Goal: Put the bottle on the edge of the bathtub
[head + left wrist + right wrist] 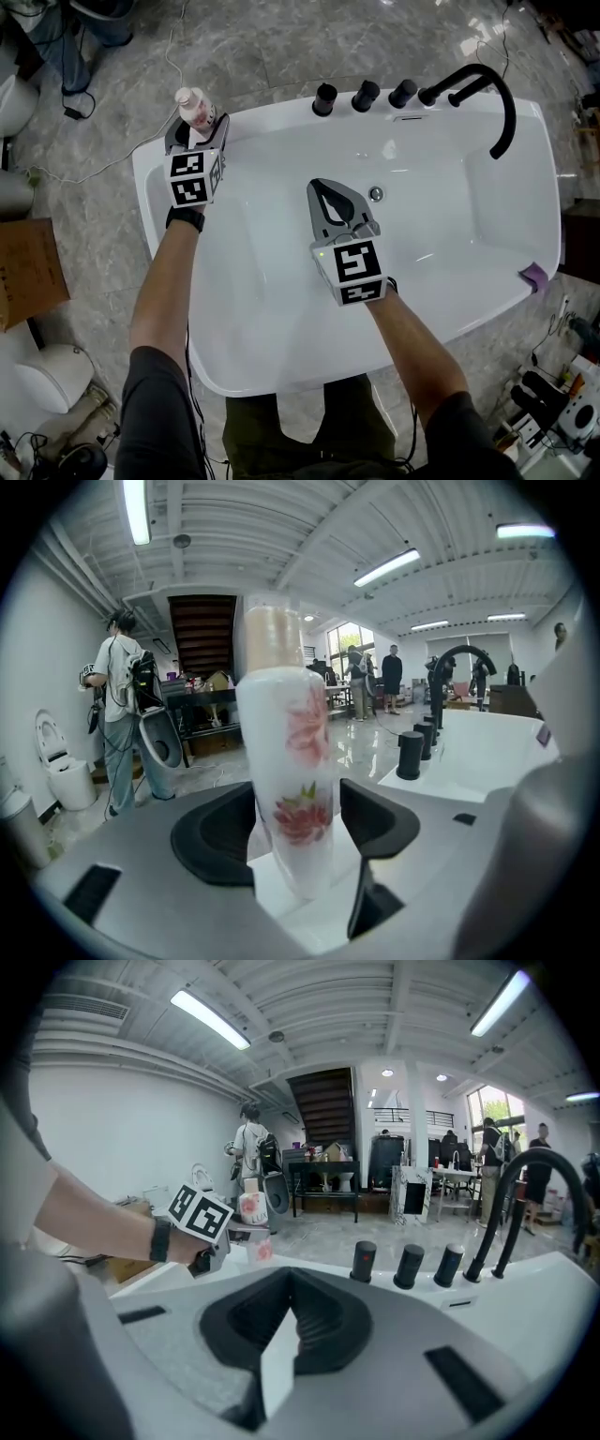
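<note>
A white bottle [194, 106] with a pink flower print and a beige cap stands upright on the far left corner of the white bathtub's rim [150, 178]. My left gripper [197, 129] is around it and open. In the left gripper view the bottle [286, 761] rises between the two dark pads, with a gap showing at the right pad [380, 817]. My right gripper [328, 192] hovers over the middle of the tub, shut and empty. The right gripper view shows its jaws closed [281, 1330], and the bottle [251, 1208] and left gripper far off to the left.
A black curved faucet [492, 89] and three black knobs [366, 94] line the tub's far rim. A drain [376, 194] sits in the tub's basin and a purple object [534, 275] lies on the right rim. A cardboard box [28, 272], a toilet [52, 375] and cables lie on the floor at left.
</note>
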Action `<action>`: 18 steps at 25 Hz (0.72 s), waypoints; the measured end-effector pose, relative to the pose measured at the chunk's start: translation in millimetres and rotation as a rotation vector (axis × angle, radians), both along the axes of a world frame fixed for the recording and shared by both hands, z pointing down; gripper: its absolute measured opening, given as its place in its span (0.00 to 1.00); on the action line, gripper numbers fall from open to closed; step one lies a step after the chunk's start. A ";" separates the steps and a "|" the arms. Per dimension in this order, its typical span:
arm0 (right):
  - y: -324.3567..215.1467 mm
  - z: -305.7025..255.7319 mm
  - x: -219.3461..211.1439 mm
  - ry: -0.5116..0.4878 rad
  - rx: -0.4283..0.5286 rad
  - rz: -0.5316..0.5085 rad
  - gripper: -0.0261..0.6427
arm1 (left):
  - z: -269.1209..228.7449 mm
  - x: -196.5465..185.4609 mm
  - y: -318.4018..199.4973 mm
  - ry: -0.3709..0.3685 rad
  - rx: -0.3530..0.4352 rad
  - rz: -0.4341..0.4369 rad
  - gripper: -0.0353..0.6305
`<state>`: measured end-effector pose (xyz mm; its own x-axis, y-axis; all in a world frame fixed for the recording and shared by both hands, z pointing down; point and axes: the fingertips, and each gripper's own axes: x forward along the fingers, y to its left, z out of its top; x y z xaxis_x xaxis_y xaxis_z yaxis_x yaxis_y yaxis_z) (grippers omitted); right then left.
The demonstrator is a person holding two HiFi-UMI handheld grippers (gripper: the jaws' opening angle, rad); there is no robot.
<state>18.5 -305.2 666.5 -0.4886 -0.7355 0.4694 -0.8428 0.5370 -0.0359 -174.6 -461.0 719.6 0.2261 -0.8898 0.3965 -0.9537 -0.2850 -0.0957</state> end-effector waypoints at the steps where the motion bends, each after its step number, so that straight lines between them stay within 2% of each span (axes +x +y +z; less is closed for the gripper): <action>1: -0.1 -2.0 -0.8 -0.001 0.002 0.001 0.04 | -0.2 0.0 3.0 -0.001 -0.005 0.002 0.48; 10: 2.4 -37.9 -9.2 -0.019 0.028 0.003 0.04 | -20.7 -8.0 54.6 0.005 -0.055 -0.006 0.46; 18: 20.9 -97.2 -19.9 -0.068 0.047 0.007 0.04 | -84.9 4.2 128.0 0.017 -0.060 0.026 0.29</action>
<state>-1.3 -284.3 569.3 -0.5130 -0.7591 0.4006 -0.8429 0.5338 -0.0679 -170.3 -333.1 634.7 0.2563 -0.8580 0.4452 -0.9472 -0.3147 -0.0614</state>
